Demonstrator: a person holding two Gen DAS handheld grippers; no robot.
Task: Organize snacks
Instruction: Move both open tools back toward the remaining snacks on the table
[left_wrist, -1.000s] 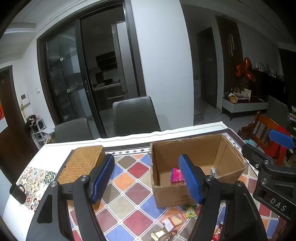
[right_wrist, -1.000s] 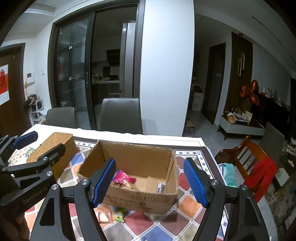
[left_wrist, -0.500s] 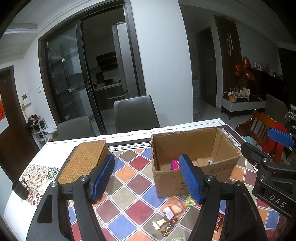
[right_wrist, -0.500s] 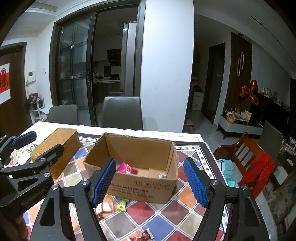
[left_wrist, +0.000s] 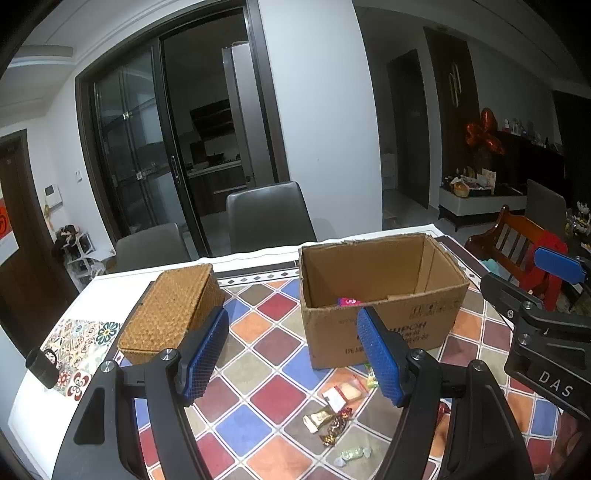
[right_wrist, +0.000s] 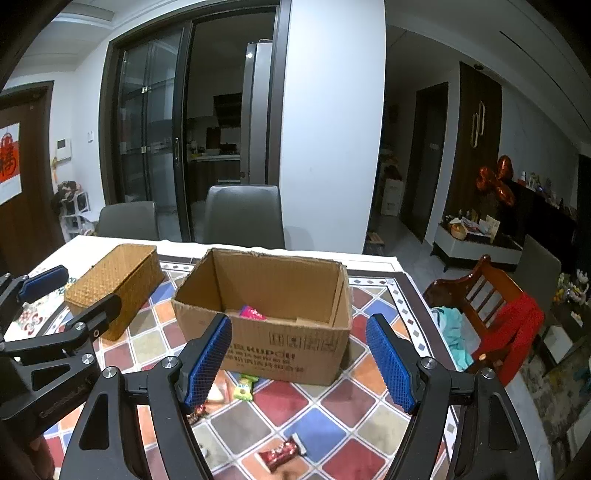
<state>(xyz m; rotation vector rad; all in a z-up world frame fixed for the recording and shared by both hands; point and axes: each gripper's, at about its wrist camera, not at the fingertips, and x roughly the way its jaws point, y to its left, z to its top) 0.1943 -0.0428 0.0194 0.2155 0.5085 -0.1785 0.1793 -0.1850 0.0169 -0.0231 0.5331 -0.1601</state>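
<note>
Crosswise, red snack bar (right_wrist: 281, 452) flat.

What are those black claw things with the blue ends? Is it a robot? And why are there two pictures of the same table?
Not a robot: a person holds one grabber in each hand, and each carries a camera looking along its fingers. That gives two pictures: one from the left gripper, one from the right gripper. Both are open and hold nothing. On the colourful tablecloth stand a cardboard box with a pink snack inside and a closed woven basket. Wrapped sweets lie loose in front, waiting to be tidied.
</note>
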